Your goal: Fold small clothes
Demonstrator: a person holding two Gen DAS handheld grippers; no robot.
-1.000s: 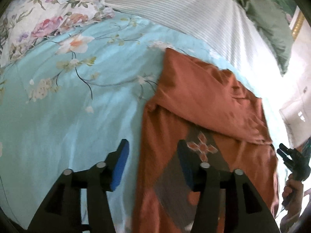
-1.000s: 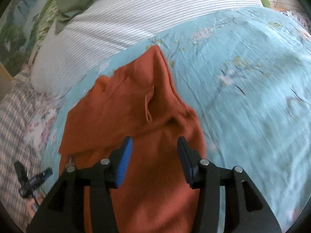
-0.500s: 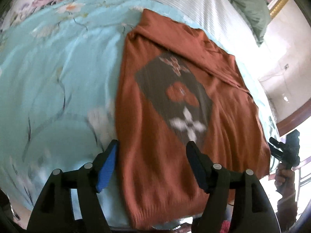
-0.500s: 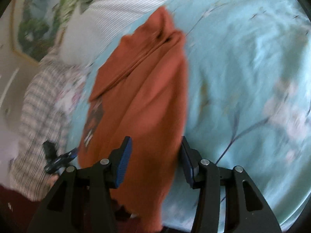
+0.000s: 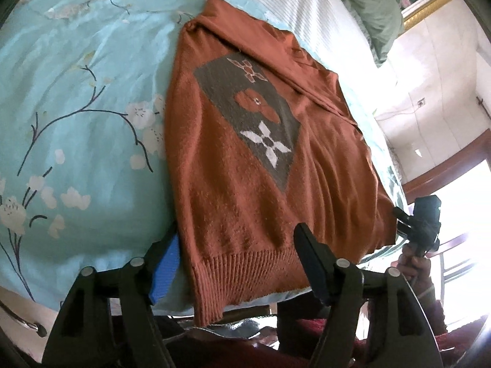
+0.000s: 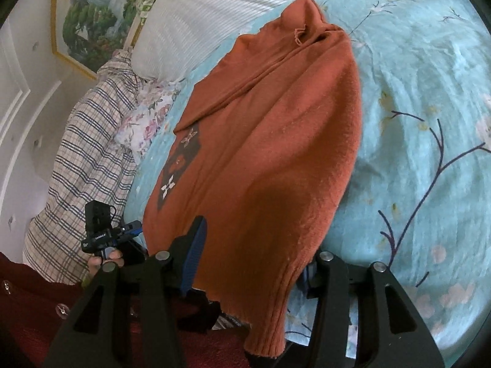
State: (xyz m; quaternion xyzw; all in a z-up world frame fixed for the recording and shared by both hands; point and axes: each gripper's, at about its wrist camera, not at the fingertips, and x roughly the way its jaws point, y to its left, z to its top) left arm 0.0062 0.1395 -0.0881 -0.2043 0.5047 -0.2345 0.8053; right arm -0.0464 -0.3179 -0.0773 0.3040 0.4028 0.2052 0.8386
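Note:
A rust-orange knitted sweater with a grey patterned panel lies flat on the light-blue floral bedsheet, its top part folded down. Its ribbed hem hangs over the bed's near edge. My left gripper straddles the hem's left corner; its jaws are closing, and the pads stand clear of the cloth. In the right wrist view the sweater drapes its other hem corner between the fingers of my right gripper, whose jaws are opening slightly. Its right pad is half hidden behind the cloth.
A white striped pillow and a green pillow lie at the head of the bed. A plaid cloth and a floral pillow lie left of the sweater. A person's dark red garment fills the near edge.
Both grippers drew back from over the folded top toward the near bed edge and now sit at the sweater's hem. The left jaws widened.

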